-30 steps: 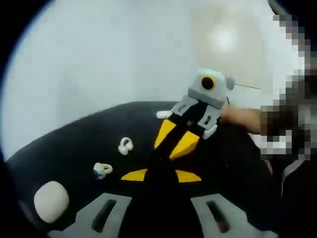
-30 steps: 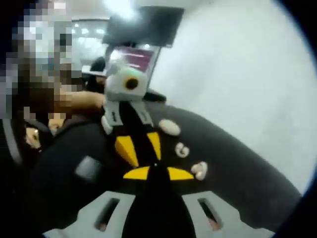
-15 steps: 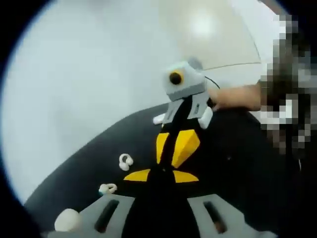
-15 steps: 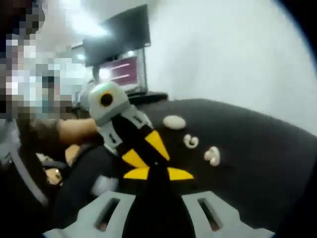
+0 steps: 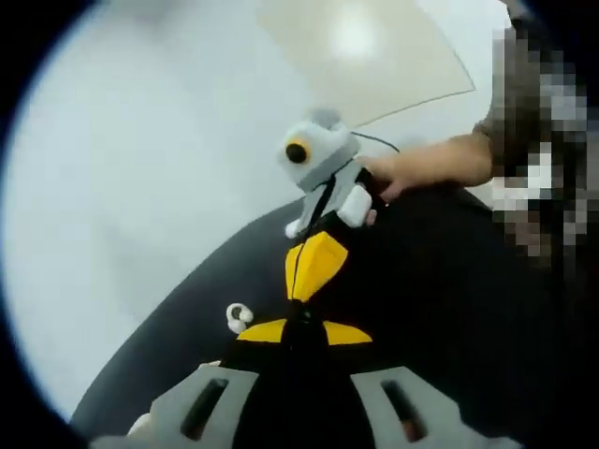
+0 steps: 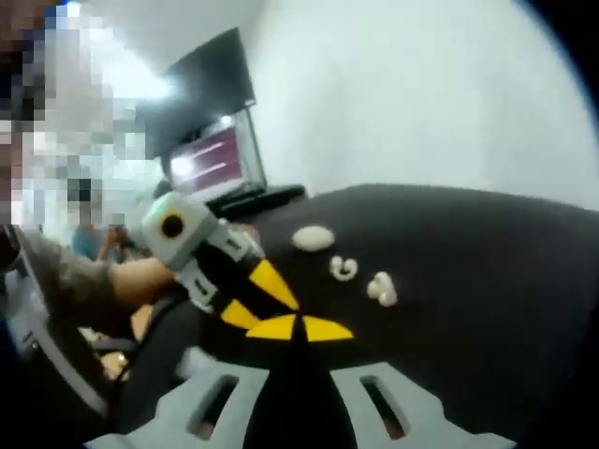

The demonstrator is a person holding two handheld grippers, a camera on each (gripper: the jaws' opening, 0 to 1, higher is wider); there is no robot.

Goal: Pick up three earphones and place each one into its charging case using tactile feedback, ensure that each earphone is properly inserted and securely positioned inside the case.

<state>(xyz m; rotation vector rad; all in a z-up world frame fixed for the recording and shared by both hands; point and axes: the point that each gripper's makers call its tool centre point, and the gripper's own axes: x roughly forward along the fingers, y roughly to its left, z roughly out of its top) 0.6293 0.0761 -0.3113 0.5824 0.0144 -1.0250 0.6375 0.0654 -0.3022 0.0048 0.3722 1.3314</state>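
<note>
On the black table [image 6: 468,281] lie a white oval charging case [image 6: 314,238] and two white earphones [image 6: 343,268] [image 6: 381,288] in a row. In the left gripper view one earphone [image 5: 239,316] lies left of my jaws, and a bit of the case [image 5: 140,427] shows at the bottom left. My left gripper [image 5: 304,327] is shut with nothing in it, its yellow tips touching. My right gripper [image 6: 299,325] is shut and empty too. Both hover above the table, pointing at each other: the right gripper [image 5: 298,292] faces the left view, the left gripper [image 6: 267,301] faces the right view.
A person's hand [image 5: 412,173] holds the right gripper. A lit monitor [image 6: 211,164] stands beyond the table's far edge in the right gripper view. White wall lies behind the table. The table's curved edge [image 5: 187,290] runs to the left of the earphone.
Both views have tilted and shifted. In the left gripper view the earphones and case have slid toward the bottom left. The two grippers stay shut and have come closer tip to tip.
</note>
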